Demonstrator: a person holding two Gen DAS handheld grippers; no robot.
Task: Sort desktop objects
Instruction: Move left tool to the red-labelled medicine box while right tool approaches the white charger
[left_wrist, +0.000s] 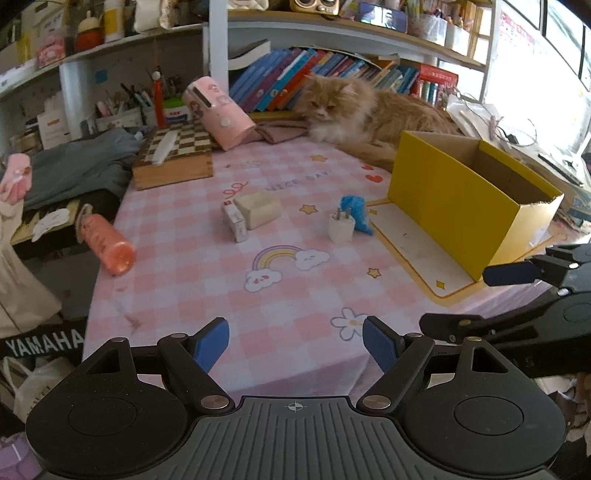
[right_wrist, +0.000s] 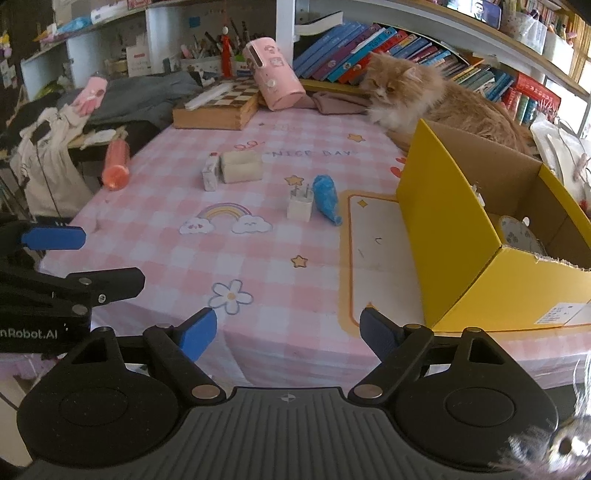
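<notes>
Pink checked bench (left_wrist: 192, 258) carries a charger (left_wrist: 341, 228), blue balloon (left_wrist: 356, 212) and yellow box (left_wrist: 450, 206); our left tongs (left_wrist: 295, 345) and right tongs (right_wrist: 286, 332) gape, empty.

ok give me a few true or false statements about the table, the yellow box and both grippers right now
1. The left gripper holds nothing between its fingers. True.
2. The white plug lies inside the yellow box. False: it stands on the pink tablecloth, outside the box and to its left in the right wrist view.
3. A blue balloon lies right beside the plug. True.
4. The cat sits inside the yellow box. False: it lies on the table behind the box.
5. The right gripper is shut on the orange bottle. False: its fingers are apart and empty, and the bottle lies near the table's far left edge.
</notes>
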